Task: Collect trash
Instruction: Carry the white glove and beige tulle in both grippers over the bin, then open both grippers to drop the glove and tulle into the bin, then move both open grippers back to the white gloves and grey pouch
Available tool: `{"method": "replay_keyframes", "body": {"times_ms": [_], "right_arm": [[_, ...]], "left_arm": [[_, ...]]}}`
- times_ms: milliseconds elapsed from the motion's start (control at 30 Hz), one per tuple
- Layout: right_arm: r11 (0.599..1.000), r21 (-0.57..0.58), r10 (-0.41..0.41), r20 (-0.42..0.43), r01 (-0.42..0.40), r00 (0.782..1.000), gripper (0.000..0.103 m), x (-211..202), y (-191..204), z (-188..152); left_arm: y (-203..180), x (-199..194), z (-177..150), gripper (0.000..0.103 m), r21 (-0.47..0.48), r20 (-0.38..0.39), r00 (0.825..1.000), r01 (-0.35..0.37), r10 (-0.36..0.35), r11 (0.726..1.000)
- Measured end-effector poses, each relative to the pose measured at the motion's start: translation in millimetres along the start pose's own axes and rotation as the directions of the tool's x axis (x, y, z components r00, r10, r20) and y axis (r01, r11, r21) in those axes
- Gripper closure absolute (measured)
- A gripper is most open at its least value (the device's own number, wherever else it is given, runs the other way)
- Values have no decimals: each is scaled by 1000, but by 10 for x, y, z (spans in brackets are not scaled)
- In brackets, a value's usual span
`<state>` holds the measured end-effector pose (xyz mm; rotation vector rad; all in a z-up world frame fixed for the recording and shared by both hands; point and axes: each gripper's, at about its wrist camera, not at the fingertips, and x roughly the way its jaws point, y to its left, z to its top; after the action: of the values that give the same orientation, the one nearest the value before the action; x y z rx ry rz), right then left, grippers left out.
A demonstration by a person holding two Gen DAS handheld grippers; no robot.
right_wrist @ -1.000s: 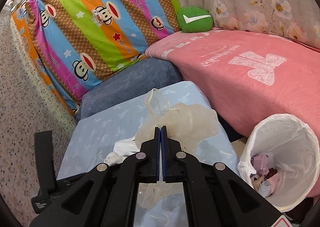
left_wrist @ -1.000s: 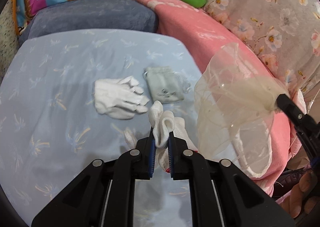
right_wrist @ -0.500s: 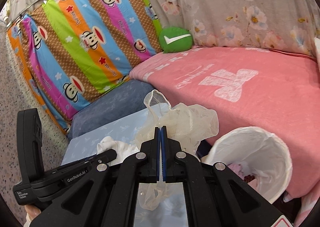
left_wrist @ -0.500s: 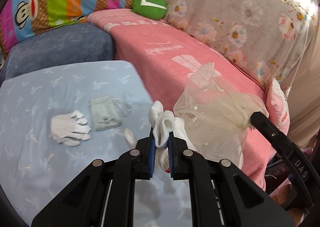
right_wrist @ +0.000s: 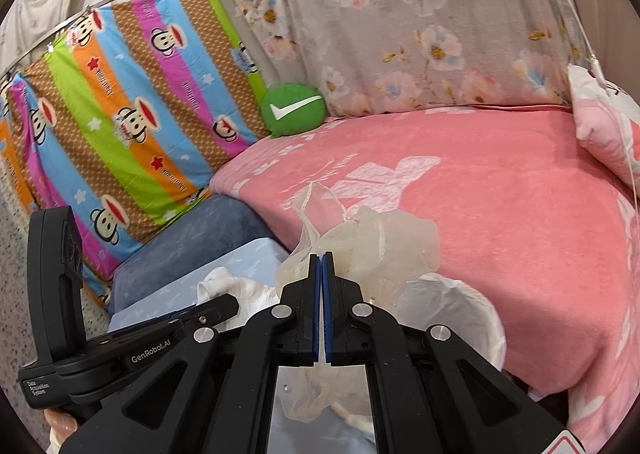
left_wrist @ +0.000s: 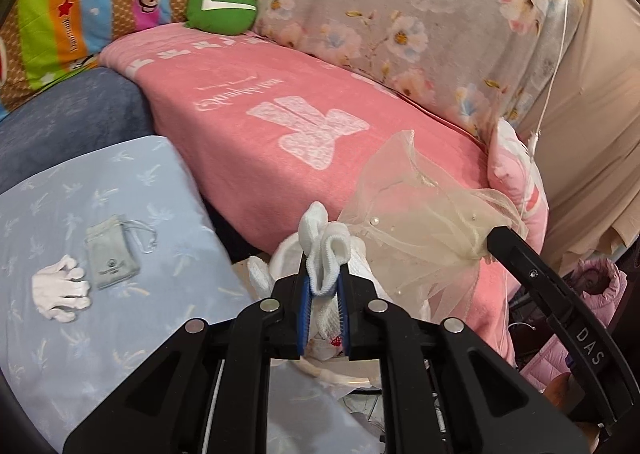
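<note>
Two hand-held black grippers are raised above the edge of a pale blue sheet (left_wrist: 120, 238) spread beside a bed with a pink blanket (left_wrist: 280, 126).

The left gripper (left_wrist: 324, 286) has its blue-padded jaws pressed on a bunched white sock (left_wrist: 326, 250), with only the thickness of the cloth between them; more white cloth hangs beneath.

The right gripper (right_wrist: 322, 266) has its jaws fully together, pinching a piece of sheer cream gauze (right_wrist: 372, 242) that billows above and droops below the fingers. In the left wrist view this gauze (left_wrist: 424, 222) hangs from the right gripper's tip, just beside the sock.

A white-lined bin (right_wrist: 452, 306) stands by the bed's edge, directly under and behind the gauze in the right wrist view.

On the blue sheet lie a white glove (left_wrist: 60, 294) and, just beside it, a small grey drawstring pouch (left_wrist: 112, 258).

A green round cushion (left_wrist: 222, 6) rests at the back of the bed, against a striped monkey-print cloth (right_wrist: 132, 122) and a flowered grey cloth (right_wrist: 400, 22).
</note>
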<state>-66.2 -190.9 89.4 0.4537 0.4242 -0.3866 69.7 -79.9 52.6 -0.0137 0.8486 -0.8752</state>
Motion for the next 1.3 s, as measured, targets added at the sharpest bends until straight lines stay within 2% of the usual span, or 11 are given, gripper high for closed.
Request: {"method": "replay_keyframes", "body": {"times_ms": [133,200,333,367,600,700,833,1000,1300], "right_arm": [[1000,19,-23,6,23,1000,102,-40,-172,27],[999,23,-31,8,31,999,102,-57,-228,28],[999,28,-37,8,37,999,102,-52,-300,42],[999,30,-39,8,38,999,102,-46,-317,48],[999,29,-36,3,36,999,101,7,-322,66],[999,29,-34,4,34,999,95,12,-279,51],[999,17,-28,-6,28,1000,94,41,-202,34],[1000,13,-22,-21,22,1000,88,90,-160,9],[1000,-10,4,-58,-5,998,85,199,15,-70]], "left_arm": [[-158,131,-9,90,20,-25,999,27,-27,999],[-226,192,-16,84,27,-39,999,26,-25,999],[-286,225,-22,58,26,-33,999,12,-11,1000],[-290,221,-22,55,26,-29,1000,6,-5,1000],[-275,219,6,51,20,-16,1000,-25,25,999],[-229,219,9,50,9,-16,999,-34,34,999],[-162,207,-1,45,-7,-11,999,-50,50,999],[-93,184,-21,45,-24,-10,998,-62,62,998],[57,111,-57,45,-58,-6,996,-87,86,995]]}}
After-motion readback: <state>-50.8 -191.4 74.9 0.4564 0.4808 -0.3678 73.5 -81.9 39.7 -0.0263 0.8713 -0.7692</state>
